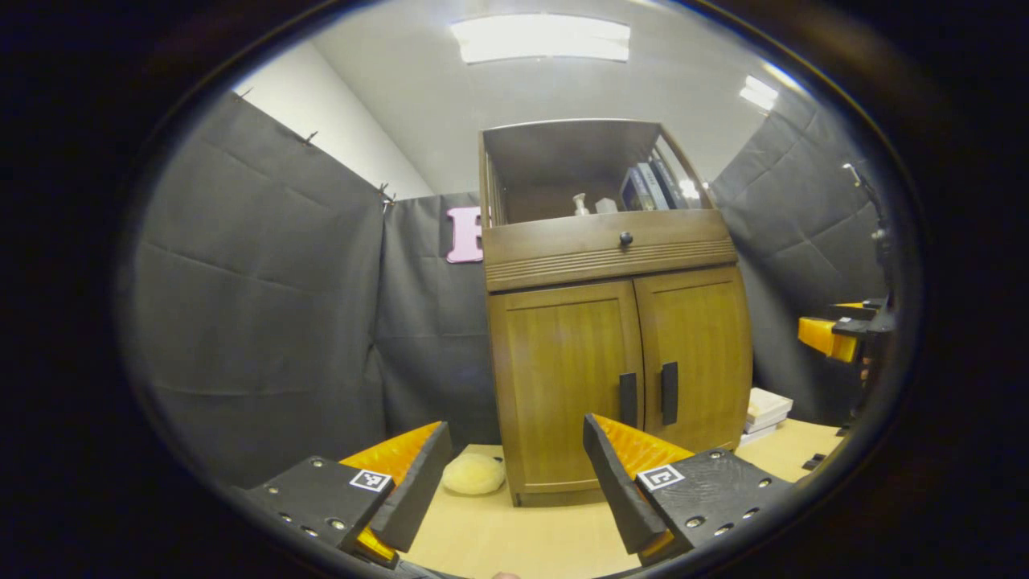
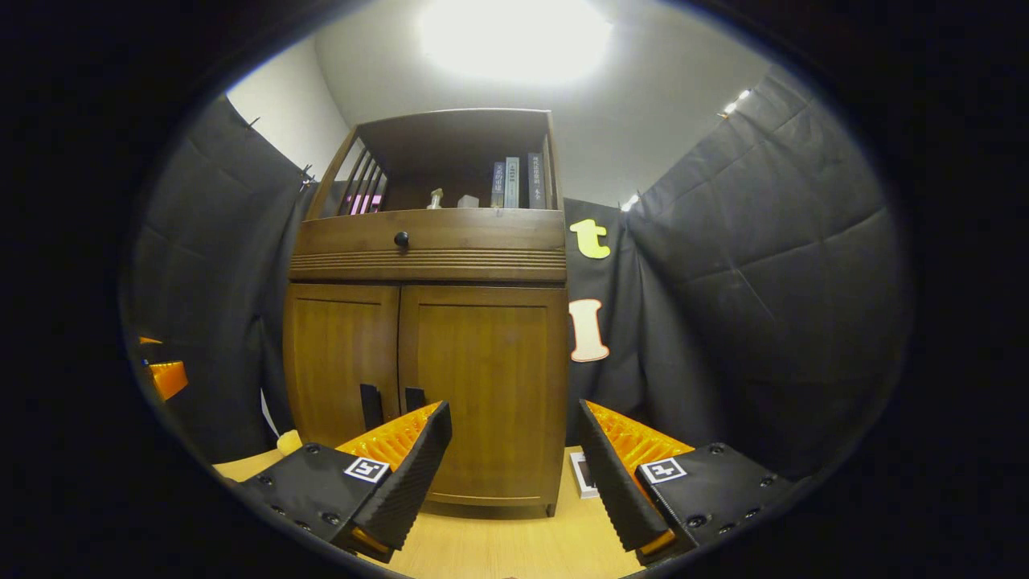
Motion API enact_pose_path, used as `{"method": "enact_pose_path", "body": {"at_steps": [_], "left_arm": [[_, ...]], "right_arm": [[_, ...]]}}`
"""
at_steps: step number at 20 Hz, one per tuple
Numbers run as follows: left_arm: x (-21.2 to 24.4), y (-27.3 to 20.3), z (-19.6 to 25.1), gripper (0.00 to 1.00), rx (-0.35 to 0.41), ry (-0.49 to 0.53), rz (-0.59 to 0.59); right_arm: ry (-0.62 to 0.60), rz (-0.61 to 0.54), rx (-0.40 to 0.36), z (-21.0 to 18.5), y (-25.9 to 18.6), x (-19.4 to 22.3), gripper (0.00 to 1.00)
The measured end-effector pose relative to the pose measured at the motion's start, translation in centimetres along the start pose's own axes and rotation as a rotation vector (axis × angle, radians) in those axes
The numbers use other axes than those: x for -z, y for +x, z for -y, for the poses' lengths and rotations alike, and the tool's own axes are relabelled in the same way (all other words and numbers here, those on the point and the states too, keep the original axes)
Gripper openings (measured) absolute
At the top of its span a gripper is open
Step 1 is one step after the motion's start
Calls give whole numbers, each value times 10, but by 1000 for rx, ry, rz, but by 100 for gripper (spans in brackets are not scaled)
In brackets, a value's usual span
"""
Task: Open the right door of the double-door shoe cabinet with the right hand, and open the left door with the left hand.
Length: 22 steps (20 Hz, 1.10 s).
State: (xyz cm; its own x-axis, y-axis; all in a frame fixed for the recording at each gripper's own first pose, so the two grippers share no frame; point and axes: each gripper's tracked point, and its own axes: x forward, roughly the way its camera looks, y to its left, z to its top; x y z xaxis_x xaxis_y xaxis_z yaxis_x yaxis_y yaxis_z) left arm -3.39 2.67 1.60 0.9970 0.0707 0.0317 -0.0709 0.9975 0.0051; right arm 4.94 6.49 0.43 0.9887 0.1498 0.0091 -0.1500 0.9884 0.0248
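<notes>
Right gripper view: the cabinet (image 2: 426, 354) stands on the bench (image 2: 498, 547), both doors shut. The right claw (image 2: 514, 474) is spread apart and empty, well short of the right handle (image 2: 414, 400) (a stiff bar, best pinched mid-length). The left claw (image 1: 514, 482), also apart, faces the left handle (image 1: 628, 400). Hinged doors should swing lightly.

table (image 1: 514, 539): light wood | on it: shoe cabinet (image 1: 615, 378), round pad (image 1: 473, 474), 1 book stack (image 1: 764, 414)

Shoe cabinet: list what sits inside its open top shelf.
The shoe cabinet's top shelf holds upright books and two small pale items; what they are is unclear. The closed doors hide everything below.
</notes>
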Motion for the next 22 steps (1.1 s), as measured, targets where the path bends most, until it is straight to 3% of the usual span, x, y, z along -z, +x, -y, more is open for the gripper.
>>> {"method": "enact_pose_path", "body": {"at_steps": [6,10,22], "left_arm": [[-6,-10,-15,95,-59,17,-1],[-3,-27,-48,95,-103,23,-7],[-3,-53,-78,95,-205,59,-29]], "right_arm": [[24,-8,-51,-25,41,2,96],[31,-21,-90,-44,71,6,97],[69,-105,-172,-100,134,58,98]]}}
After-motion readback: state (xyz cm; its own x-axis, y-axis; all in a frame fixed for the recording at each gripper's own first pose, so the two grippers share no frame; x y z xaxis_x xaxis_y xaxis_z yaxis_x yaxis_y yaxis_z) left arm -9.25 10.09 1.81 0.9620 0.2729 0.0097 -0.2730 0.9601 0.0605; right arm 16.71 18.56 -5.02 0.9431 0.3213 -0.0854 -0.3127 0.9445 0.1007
